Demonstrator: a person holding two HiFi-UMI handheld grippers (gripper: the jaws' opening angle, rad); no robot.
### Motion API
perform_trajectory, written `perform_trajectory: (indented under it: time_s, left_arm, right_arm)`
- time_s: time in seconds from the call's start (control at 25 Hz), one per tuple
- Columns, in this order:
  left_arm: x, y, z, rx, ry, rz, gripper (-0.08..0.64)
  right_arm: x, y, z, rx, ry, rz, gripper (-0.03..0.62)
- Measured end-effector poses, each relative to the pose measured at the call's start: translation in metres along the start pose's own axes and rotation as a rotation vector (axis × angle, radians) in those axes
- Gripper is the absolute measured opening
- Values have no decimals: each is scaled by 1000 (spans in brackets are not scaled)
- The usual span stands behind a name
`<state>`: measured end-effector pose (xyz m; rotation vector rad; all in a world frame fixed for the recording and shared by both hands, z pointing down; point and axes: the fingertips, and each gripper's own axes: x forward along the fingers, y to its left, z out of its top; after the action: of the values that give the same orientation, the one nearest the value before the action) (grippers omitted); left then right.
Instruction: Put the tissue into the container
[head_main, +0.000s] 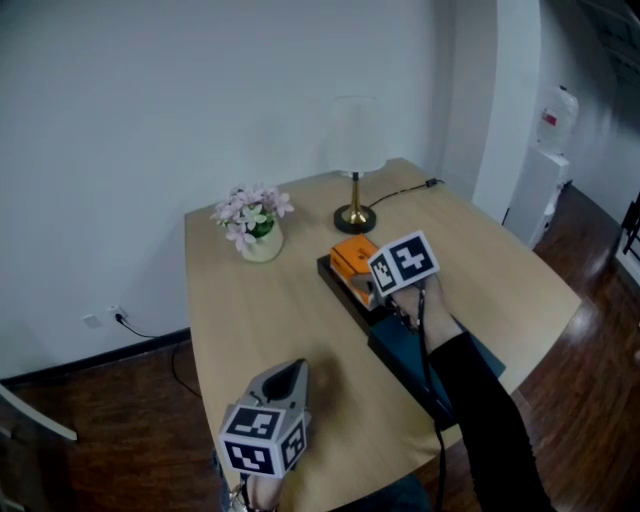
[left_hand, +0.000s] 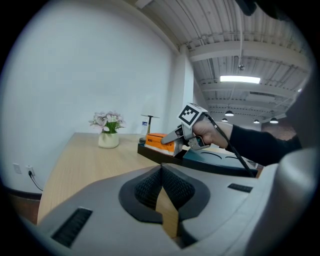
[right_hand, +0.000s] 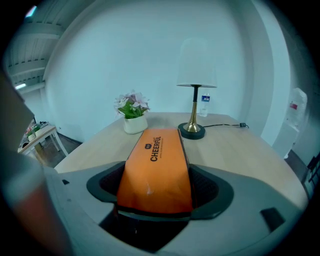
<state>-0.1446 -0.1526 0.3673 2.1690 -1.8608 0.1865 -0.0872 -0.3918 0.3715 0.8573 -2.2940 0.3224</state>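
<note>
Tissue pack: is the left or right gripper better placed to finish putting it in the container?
Right. The right gripper is clamped on the tissue pack, at the container's far end. The left gripper is shut, empty, and back by the table's near edge, away from both.

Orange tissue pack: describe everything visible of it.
The orange tissue pack is a long, flat-topped block in a smooth, soft-looking wrapper, with dark lettering reading CHEERFUL and a small logo on top. It lies level, lengthwise between the jaws of the right gripper, whose pads press its two long sides. It is at the far end of the dark container; whether it rests on the bottom cannot be told.
</note>
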Motion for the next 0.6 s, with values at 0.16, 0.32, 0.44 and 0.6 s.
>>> perform_trajectory:
  time_s: [0.16, 0.32, 0.44, 0.6]
  left_arm:
    - [-1, 3, -1, -5, 0, 0, -5]
    - [-3, 7, -2, -5, 1, 8, -5]
    - [-6, 9, -2, -2, 1, 12, -5]
    - [-12, 12, 0, -7, -11, 15, -5]
  right_arm:
    - [9, 0, -10, 6, 35, -12, 403]
    - [14, 1, -12, -17, 56, -40, 426]
    - [11, -5, -7, 1, 30, -52, 451]
    - [-16, -4, 18, -9, -67, -70, 468]
